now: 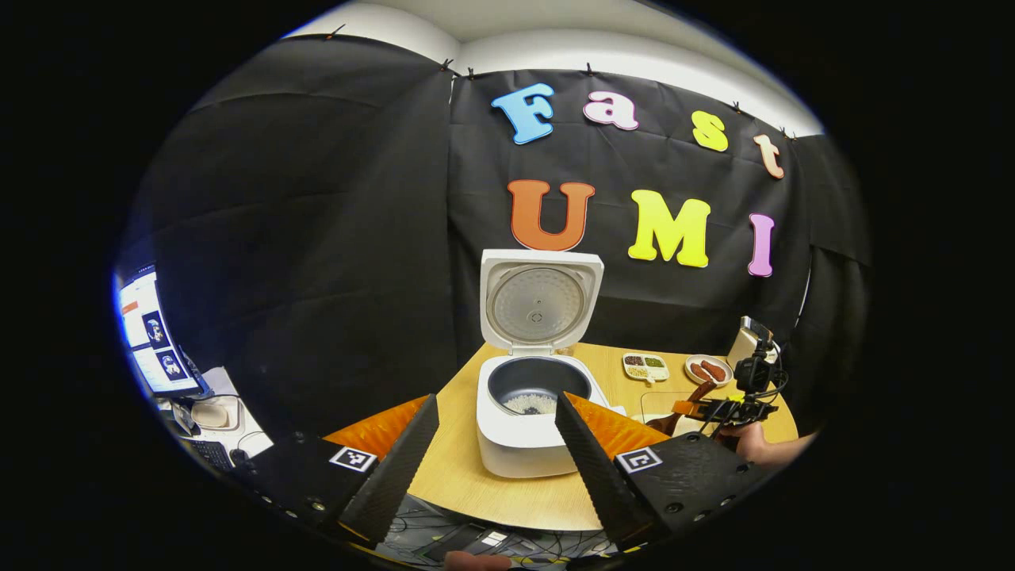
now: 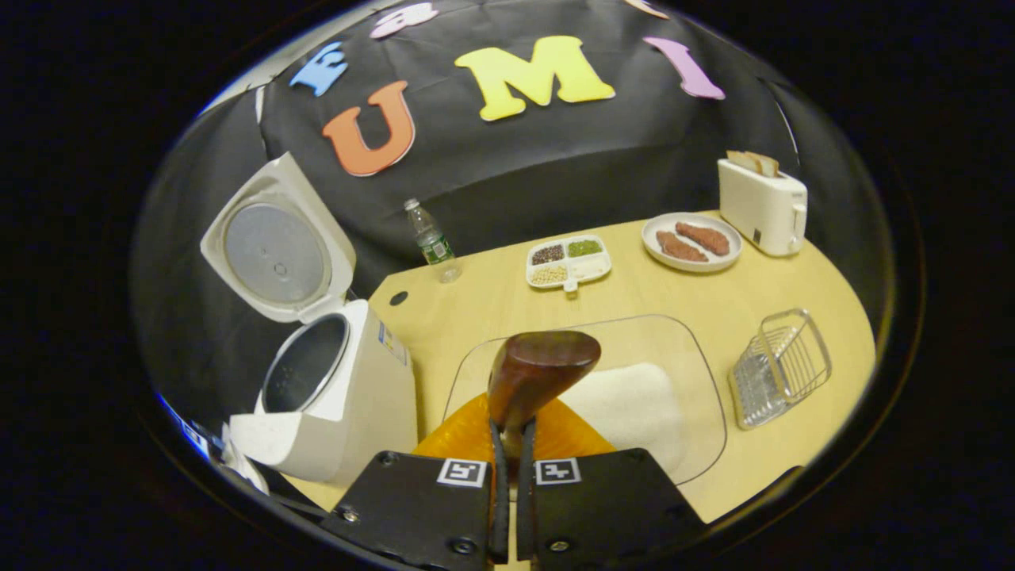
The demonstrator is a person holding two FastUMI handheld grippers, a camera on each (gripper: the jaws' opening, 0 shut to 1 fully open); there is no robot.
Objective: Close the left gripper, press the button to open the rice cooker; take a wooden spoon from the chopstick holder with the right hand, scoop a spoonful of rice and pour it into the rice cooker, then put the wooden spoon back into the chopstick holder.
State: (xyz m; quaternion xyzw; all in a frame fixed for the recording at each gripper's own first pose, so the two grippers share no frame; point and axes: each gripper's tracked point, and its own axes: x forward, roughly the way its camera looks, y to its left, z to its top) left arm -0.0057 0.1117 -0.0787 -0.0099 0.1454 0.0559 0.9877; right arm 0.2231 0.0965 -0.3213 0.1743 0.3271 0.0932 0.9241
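Note:
The white rice cooker (image 1: 523, 432) stands open on the wooden table, lid (image 1: 541, 300) upright, with a little rice in its dark pot (image 1: 533, 403). My left gripper (image 1: 496, 444) hovers open just in front of it, fingers spread to either side of the cooker. My right gripper (image 2: 510, 432) is shut on the handle of the wooden spoon (image 2: 543, 366), whose bowl hangs over the glass tray (image 2: 698, 373) of white rice (image 2: 634, 404). No rice shows on the spoon's visible side. The wire chopstick holder (image 2: 781, 369) sits to the tray's right, the cooker (image 2: 333, 396) to its left.
At the back of the table (image 2: 492, 301) are a water bottle (image 2: 428, 238), a divided dish of grains (image 2: 567, 262), a plate of sausages (image 2: 690, 242) and a toaster (image 2: 761, 202). Monitors (image 1: 151, 333) and a keyboard stand off to the left, beyond the table.

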